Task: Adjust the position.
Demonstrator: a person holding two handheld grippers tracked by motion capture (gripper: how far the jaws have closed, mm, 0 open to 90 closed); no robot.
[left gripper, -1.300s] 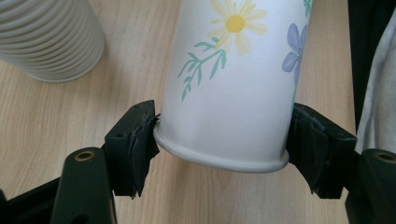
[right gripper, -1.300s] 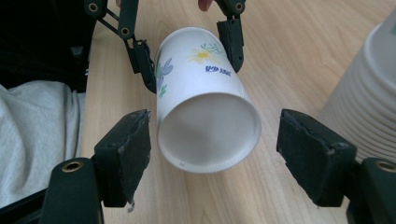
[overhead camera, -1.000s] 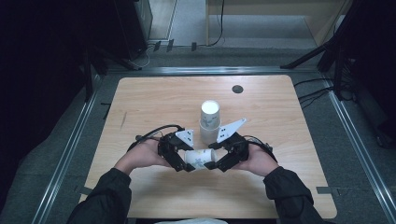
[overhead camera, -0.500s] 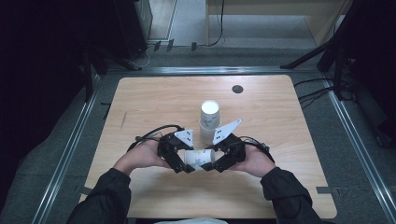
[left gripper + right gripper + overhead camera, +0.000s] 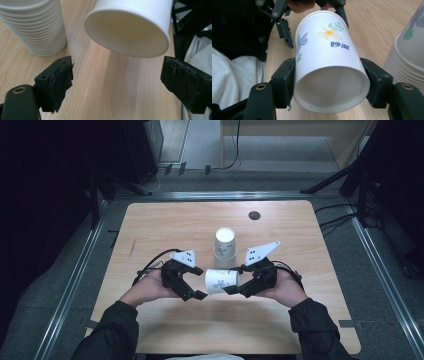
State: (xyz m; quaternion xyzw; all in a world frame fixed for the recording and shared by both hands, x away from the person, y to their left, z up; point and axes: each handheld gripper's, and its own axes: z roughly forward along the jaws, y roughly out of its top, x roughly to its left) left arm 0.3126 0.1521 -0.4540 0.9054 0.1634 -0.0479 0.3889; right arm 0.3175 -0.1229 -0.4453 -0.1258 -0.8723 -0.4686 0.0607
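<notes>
The right tongs (image 5: 234,287) clamp a single paper cup (image 5: 221,280) near its base, holding it on its side just above the tabletop (image 5: 165,222), in front of the cup stack (image 5: 224,249). The left tongs (image 5: 197,284) have just been opening and now stand wide, pads clear of the cup rim, nothing gripped. Risk: the thin cup wall may crush or slip under a firm side grip; a swing toward the stack could topple it, since cup and stack lie close. Count: one loose cup, one stack of nested cups, two tongs.
</notes>
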